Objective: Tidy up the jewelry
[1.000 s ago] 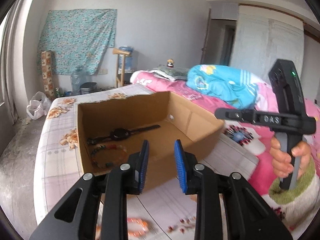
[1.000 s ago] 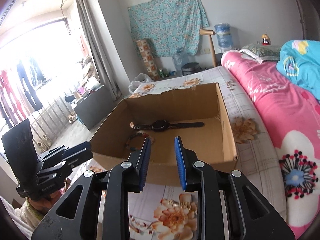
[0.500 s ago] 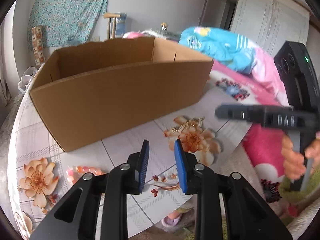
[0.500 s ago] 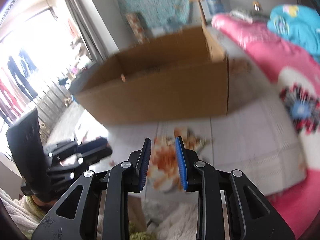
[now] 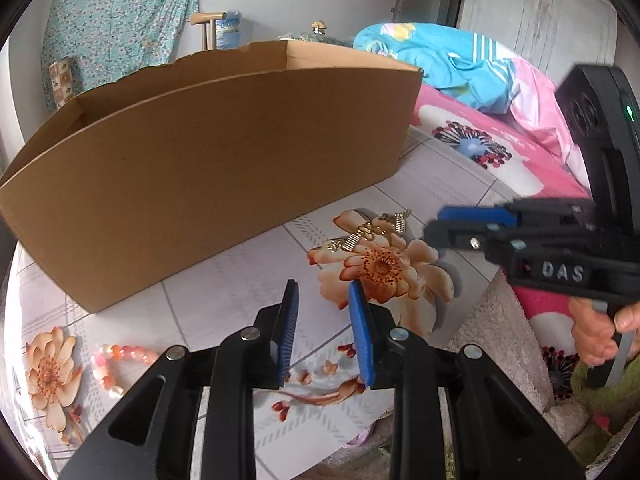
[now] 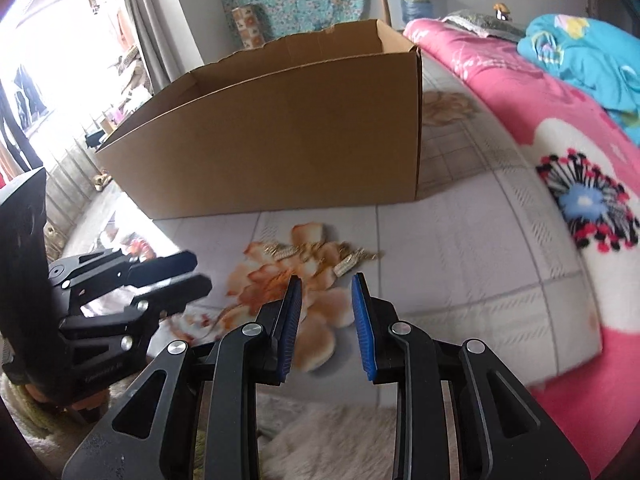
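At the lower left of the left wrist view I see a bead bracelet (image 5: 120, 364) lying on the flowered sheet (image 5: 224, 296), in front of the box (image 5: 208, 160). It looks light and loose, so I judge it will sag and swing; I would pinch across the strand, not the beads' round tops, which may slip. My left gripper (image 5: 322, 300) sits lower centre, fingers a narrow gap apart with nothing between them. Right of centre the gold earrings (image 5: 372, 232) lie on a printed flower, small, thin and likely easy to bend; the hooks seem the safest hold. At the right edge my right gripper (image 5: 452, 226) reaches toward them; in its own view its jaws are likewise narrowly apart and empty. The box wall stands tall just behind the pieces, so anything must lift over its rim. The sheet's near edge drops off close below, leaving little room.
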A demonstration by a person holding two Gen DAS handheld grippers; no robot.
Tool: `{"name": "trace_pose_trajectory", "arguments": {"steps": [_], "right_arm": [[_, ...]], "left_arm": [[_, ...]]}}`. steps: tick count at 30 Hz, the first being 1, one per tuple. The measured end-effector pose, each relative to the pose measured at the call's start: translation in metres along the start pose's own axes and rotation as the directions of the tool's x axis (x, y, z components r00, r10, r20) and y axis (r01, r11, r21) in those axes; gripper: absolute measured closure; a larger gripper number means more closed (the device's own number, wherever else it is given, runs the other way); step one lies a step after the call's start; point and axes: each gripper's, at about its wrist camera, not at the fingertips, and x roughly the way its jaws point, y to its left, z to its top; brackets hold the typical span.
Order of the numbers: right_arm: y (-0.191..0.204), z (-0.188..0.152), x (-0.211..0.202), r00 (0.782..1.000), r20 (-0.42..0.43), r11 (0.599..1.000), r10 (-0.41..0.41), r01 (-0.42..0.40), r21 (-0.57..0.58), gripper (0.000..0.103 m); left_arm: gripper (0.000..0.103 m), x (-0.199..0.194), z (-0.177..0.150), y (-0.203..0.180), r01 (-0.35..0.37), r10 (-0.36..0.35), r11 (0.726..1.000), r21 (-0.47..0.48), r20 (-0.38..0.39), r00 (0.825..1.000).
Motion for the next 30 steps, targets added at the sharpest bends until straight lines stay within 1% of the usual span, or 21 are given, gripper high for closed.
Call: {"name": "trace_pose_trajectory", "arguments": {"steps": [4,8,12,14,18,20,26,30], "right_arm": [[-0.007,0.006,0.012,1.0,0.001,0.998,-0.006,0.006,-0.057,0.077],[-0.007,0.008,0.026,1.0,-0.027,0.993,-0.007,0.003,-0.12,0.077],[-0.004,0.009,0.031,0.999,-0.039,0.99,-0.017,0.011,-0.142,0.077],[-0.003,0.012,0.033,0.999,-0.043,0.99,-0.02,0.013,-0.143,0.081],[0.0,0.014,0.036,0.997,-0.043,0.983,-0.067,0.059,-0.172,0.089],[0.001,0.013,0.035,0.996,-0.045,0.981,-0.083,0.073,-0.18,0.096],[0.002,0.009,0.027,0.995,-0.043,0.984,-0.088,0.081,-0.157,0.103],[0.001,0.006,0.018,0.996,-0.04,0.99,-0.078,0.072,-0.123,0.103]], "left_arm": [[0.078,0.004,0.002,-0.003,0.003,-0.002,1.0,0.015,-0.011,1.0],[0.078,0.01,0.003,-0.003,0.01,-0.009,1.0,0.019,-0.027,1.0],[0.078,0.014,0.004,-0.004,0.013,-0.012,1.0,0.021,-0.036,0.999],[0.078,0.016,0.004,-0.004,0.017,-0.016,1.0,0.02,-0.039,0.999],[0.078,0.017,0.004,-0.002,0.02,-0.019,1.0,0.016,-0.046,0.999],[0.078,0.017,0.003,0.0,0.023,-0.022,1.0,0.01,-0.045,0.999],[0.078,0.017,0.002,0.002,0.025,-0.025,1.0,0.001,-0.039,0.999],[0.078,0.017,0.001,0.002,0.022,-0.022,1.0,0.0,-0.038,0.999]]}}
